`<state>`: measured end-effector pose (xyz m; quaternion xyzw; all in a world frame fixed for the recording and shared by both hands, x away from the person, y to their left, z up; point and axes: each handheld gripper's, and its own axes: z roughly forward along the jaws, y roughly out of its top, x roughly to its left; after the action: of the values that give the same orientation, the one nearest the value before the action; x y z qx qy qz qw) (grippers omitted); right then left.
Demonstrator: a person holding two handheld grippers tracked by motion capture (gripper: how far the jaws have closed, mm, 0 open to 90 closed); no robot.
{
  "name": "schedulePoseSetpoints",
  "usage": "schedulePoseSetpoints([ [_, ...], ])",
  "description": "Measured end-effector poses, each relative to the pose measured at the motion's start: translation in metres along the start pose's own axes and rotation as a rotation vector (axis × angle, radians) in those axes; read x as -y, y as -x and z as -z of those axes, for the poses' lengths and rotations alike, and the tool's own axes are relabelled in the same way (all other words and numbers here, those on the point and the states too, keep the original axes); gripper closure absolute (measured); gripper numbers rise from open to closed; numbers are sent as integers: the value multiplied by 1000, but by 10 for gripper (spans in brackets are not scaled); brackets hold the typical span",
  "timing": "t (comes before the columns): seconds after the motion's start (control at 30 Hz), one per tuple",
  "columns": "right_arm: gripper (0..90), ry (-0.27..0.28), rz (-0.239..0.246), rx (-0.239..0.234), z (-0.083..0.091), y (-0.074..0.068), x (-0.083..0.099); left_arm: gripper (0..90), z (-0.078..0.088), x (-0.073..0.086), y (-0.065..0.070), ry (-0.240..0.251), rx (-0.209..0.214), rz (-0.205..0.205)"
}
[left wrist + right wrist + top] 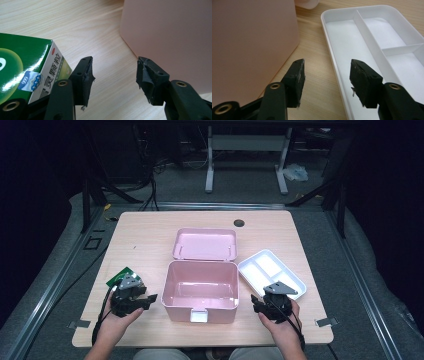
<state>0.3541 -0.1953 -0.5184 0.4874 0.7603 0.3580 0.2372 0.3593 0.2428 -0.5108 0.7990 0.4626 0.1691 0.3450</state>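
Held left gripper wide, empty, between green box and pink box; right gripper wide over tray rim.

Both grippers matte black plastic. Left gripper and right gripper each carry a grey three-cornered plate on top, black cable trailing back past the wrist. Brass-coloured screw bushings at the jaw pivots. Jaw pads wrapped in frayed black tape. Forearms bare, no sleeves.
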Motion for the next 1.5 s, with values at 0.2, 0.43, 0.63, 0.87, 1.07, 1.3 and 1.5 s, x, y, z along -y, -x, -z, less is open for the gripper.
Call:
schedulePoseSetpoints([
  [0.2,512,23,-20,-6,10,-1,-6,481,6,-2,3,13,23,13],
  [0.43,518,9,-27,-33,15,-1,-12,511,13,-8,6,19,28,22],
  [0.63,559,22,-20,-44,27,-3,-24,529,29,-21,7,64,63,53],
  [0.87,619,36,-30,-66,37,-5,-37,590,42,-34,11,70,60,48],
  [1.07,642,30,-36,-59,42,-12,-45,595,47,-45,17,41,47,-3],
  [1.3,614,54,-39,-69,44,-22,-57,559,55,-59,30,60,60,-51],
  [1.5,659,59,-10,-97,42,-33,-61,584,48,-64,36,54,48,-57],
])
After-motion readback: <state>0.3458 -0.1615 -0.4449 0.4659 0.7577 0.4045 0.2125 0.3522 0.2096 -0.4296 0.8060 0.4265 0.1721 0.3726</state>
